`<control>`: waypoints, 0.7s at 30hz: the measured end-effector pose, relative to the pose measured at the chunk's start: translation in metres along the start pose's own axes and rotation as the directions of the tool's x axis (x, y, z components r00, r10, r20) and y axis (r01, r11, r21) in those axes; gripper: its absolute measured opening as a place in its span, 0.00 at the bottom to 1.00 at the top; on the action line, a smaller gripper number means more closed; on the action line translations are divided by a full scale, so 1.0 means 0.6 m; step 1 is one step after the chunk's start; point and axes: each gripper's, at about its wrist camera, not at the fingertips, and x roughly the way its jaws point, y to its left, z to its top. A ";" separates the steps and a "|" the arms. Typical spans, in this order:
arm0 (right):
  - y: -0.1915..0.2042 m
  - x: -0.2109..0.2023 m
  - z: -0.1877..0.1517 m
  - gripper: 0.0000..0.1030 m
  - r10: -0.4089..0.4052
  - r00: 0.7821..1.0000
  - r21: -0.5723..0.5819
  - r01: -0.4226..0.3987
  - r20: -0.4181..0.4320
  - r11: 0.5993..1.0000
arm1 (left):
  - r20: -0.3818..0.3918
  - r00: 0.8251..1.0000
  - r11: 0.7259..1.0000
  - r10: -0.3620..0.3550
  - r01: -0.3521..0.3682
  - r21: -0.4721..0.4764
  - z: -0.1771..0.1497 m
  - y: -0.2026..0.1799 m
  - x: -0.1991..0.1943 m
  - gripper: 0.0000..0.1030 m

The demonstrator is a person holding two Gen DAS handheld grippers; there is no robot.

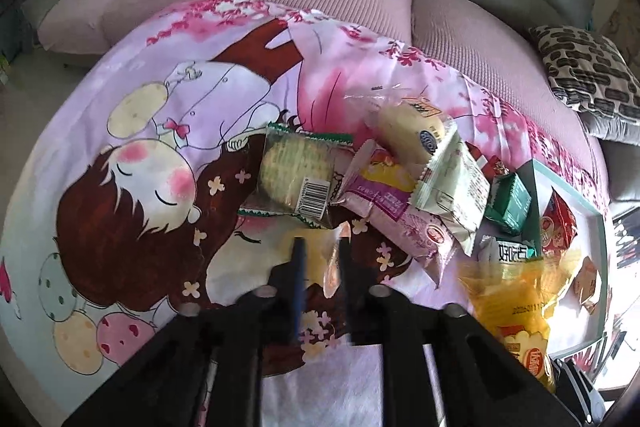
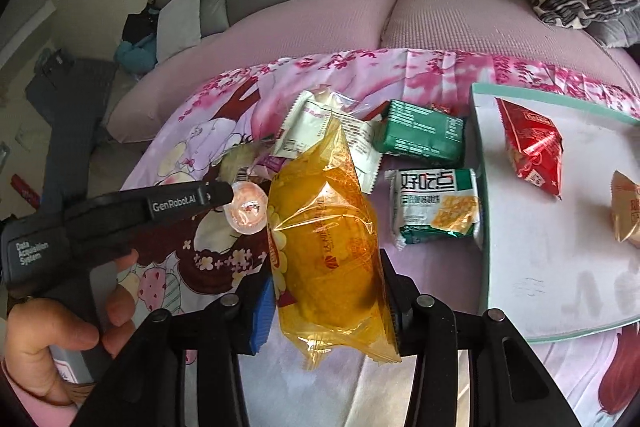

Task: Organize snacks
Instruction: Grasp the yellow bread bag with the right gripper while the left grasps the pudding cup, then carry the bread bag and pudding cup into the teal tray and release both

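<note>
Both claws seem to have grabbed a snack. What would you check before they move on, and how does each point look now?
1. Right gripper clamped on the yellow packet: ok.
2. Left gripper holding the small jelly cup: ok, pinched at the tips.
3. White tray has free space: ok, only the red packet and a tan packet lie on it.
4. Yellow packet clear of the pile: ok, lifted.
5. Jelly cup grip firm enough to carry: cannot tell.
</note>
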 end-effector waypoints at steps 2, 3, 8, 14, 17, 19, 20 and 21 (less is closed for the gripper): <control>-0.002 0.003 0.000 0.46 -0.002 1.000 0.004 0.002 -0.005 1.000 | -0.012 1.000 1.000 0.014 -0.014 -0.006 -0.001 0.003 0.010 0.61; -0.003 0.004 -0.001 0.46 -0.002 1.000 0.004 0.002 -0.008 1.000 | -0.018 1.000 1.000 0.021 -0.021 -0.009 0.000 0.005 0.018 0.61; -0.005 0.012 -0.003 0.46 -0.003 1.000 0.006 0.003 -0.022 1.000 | -0.035 0.999 0.999 0.035 -0.035 0.005 0.000 0.005 0.043 0.61; -0.006 0.018 -0.004 0.46 -0.008 0.999 0.010 0.009 -0.035 1.000 | -0.036 0.998 0.999 0.041 -0.040 0.036 -0.001 -0.009 0.060 0.44; -0.006 0.018 -0.004 0.46 -0.007 0.999 0.010 0.008 -0.035 1.000 | -0.032 0.998 0.997 0.054 -0.052 0.052 0.000 -0.012 0.057 0.42; -0.006 0.017 -0.003 0.46 -0.006 0.999 0.011 0.006 -0.035 1.000 | -0.029 0.998 0.998 0.054 -0.053 0.046 0.001 -0.010 0.051 0.41; -0.006 0.016 -0.003 0.46 -0.003 0.999 0.011 0.003 -0.033 1.000 | -0.024 0.998 0.997 0.058 -0.057 0.044 0.000 -0.009 0.046 0.41; -0.006 0.015 -0.002 0.46 0.000 1.000 0.012 0.001 -0.031 1.000 | -0.017 0.998 0.997 0.064 -0.063 0.042 0.001 -0.008 0.040 0.41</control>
